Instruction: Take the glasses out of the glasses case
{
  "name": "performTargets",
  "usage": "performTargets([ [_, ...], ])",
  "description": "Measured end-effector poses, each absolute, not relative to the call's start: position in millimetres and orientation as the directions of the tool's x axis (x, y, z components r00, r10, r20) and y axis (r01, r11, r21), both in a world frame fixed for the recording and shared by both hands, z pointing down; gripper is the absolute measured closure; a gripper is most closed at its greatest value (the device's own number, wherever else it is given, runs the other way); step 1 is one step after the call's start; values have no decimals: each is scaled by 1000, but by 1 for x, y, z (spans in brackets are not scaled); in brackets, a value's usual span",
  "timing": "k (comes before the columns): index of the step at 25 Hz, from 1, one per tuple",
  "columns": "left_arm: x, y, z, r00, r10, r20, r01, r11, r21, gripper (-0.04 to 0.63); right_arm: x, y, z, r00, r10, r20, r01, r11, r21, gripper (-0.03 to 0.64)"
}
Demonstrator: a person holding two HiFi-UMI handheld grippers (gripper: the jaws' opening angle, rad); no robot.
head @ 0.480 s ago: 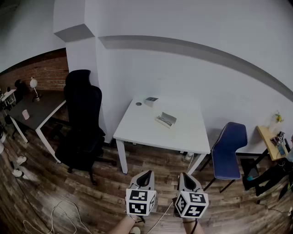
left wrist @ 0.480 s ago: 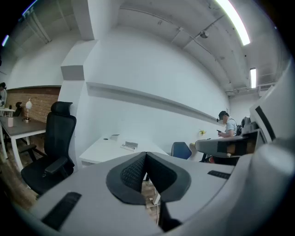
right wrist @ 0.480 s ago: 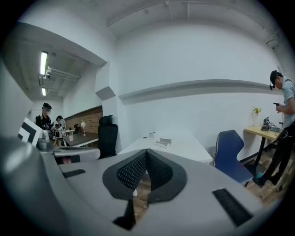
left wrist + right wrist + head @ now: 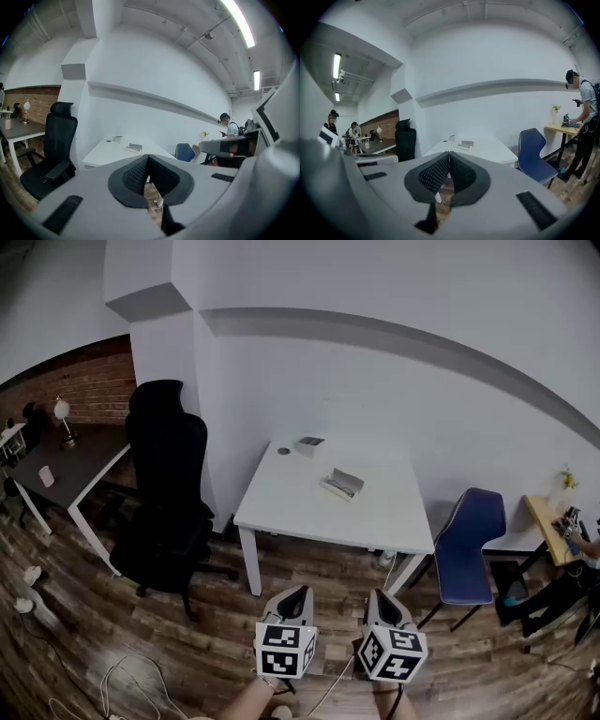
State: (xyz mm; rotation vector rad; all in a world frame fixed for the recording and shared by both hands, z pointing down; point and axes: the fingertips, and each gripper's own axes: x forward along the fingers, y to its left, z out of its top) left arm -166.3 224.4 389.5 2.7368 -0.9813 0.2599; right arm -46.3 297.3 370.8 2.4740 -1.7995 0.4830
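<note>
The glasses case lies open on the white table, towards its far right part; it also shows small in the left gripper view as the case and in the right gripper view as the case. I cannot make out the glasses inside. My left gripper and right gripper hang side by side over the wooden floor, well short of the table's near edge. Both are shut with nothing between their pads, as the left gripper and right gripper show in their own views.
A small white box and a dark round thing sit at the table's far edge. A black office chair stands left of the table, a blue chair right of it. A cable lies on the floor. People stand at the desks at both sides of the room.
The view has shifted slightly; both grippers stay low over the floor, shut, at about the same distance from the table.
</note>
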Motion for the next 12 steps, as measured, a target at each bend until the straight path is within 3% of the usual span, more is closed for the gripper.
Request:
performTargets([
  [12,-164,221,417,785,-553,279,-608,-774,178,591,-47,301,398,322,-881,345,-912,-387,-136,584],
])
